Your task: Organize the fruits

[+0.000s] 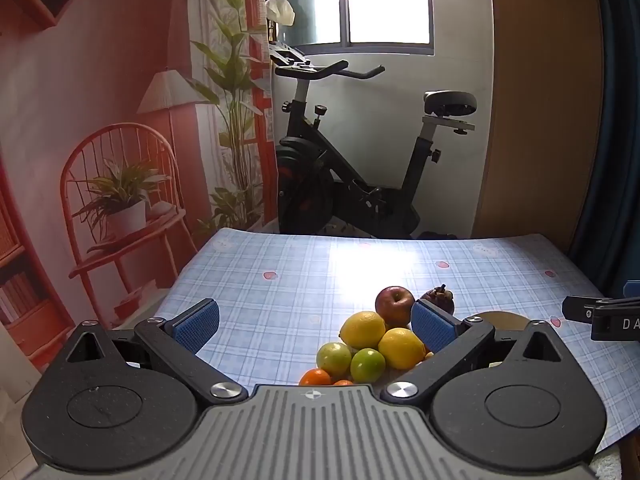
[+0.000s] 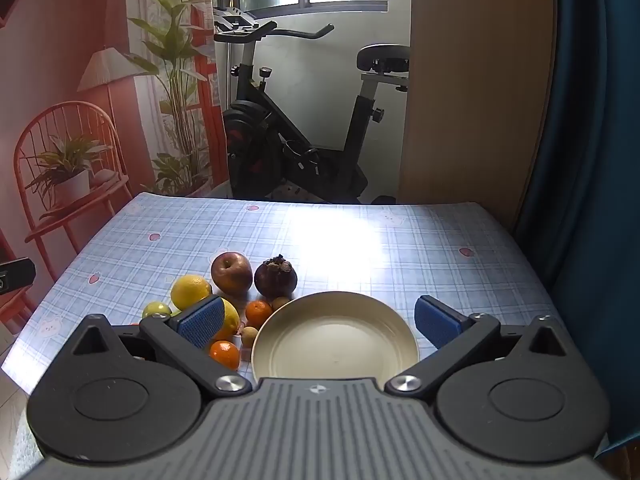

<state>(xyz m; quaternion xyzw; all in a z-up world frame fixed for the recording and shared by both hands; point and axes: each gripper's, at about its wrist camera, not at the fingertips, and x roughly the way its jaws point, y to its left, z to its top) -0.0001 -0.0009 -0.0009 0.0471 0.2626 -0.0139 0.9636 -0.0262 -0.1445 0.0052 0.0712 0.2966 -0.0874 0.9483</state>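
Fruit heaped on a checked tablecloth (image 2: 400,248) beside an empty plate (image 2: 334,338).
From left to right in the right wrist view: a lime (image 2: 156,309), a lemon (image 2: 190,291), an apple (image 2: 231,272), a mangosteen (image 2: 275,277), then the plate. Left gripper (image 1: 316,326) and right gripper (image 2: 318,322) both hang above the table, jaws wide and holding nothing.

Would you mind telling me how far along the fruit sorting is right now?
Nothing looks done: the plate is bare. Nothing is in hand; the left gripper and right gripper hang open. Left to move: the apple, lemons, limes, oranges and the dark fruit, all on the tablecloth.
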